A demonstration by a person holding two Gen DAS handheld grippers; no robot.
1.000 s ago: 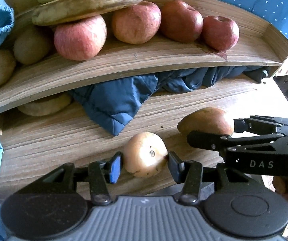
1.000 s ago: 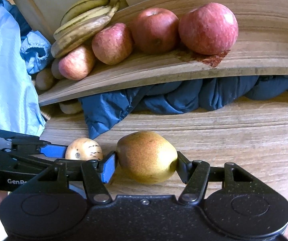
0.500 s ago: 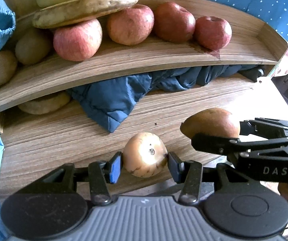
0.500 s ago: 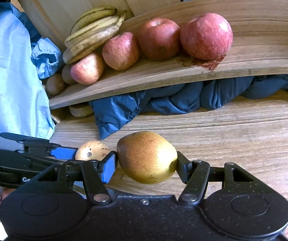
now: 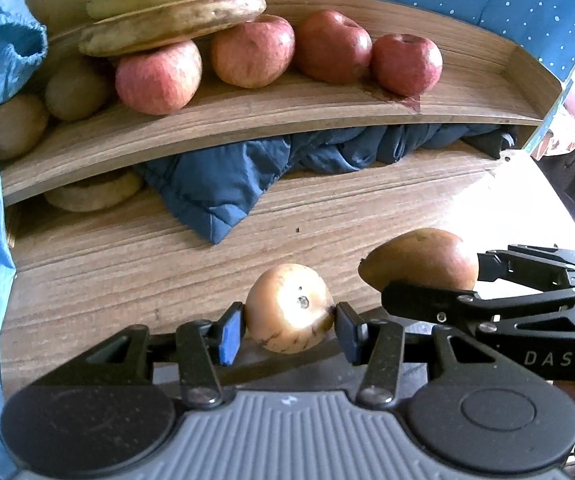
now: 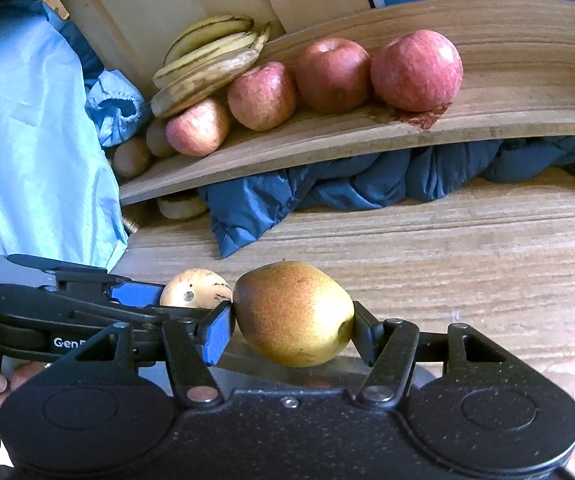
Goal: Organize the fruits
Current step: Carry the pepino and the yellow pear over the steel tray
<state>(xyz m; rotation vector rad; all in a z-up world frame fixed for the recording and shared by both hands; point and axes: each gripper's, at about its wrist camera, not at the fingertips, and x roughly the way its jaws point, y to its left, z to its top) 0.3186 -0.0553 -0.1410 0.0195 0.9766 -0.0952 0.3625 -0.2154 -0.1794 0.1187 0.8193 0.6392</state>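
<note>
Closest in, the left hand-held gripper (image 5: 289, 330) is clamped on a small round tan pear with dark scuffs (image 5: 289, 307), blue pads pressing its flanks, blossom end facing back at the camera. Just to its right, the right hand-held gripper (image 6: 292, 330) is clamped on a larger yellow-green pear with a russet blush (image 6: 293, 313), held lengthwise between its fingers. Both fruits hang just above the near edge of the pale wood-grain table (image 5: 107, 272), the two grippers side by side and nearly touching.

Here's the worry: both skins are smooth and curved, and the big pear tapers, so a squeeze off its widest part could, I'd judge, squirt it out forward. And with the grippers this close, one swinging toward the shelf could knock the other's fruit loose.

Ahead of the grippers, a rumpled dark blue quilted jacket (image 5: 223, 196) spills out from under the shelf, soft and puffy. Above it, the curved brown wooden shelf (image 5: 247, 120) carries four matte red apples (image 5: 253, 54) in a row, with yellow-brown speckled bananas (image 5: 175, 20) resting on the leftmost ones and fuzzy brown kiwis (image 5: 75, 88) beyond. Open shelf lies right of the last apple; crowd in clumsily and those round apples could roll.
</note>
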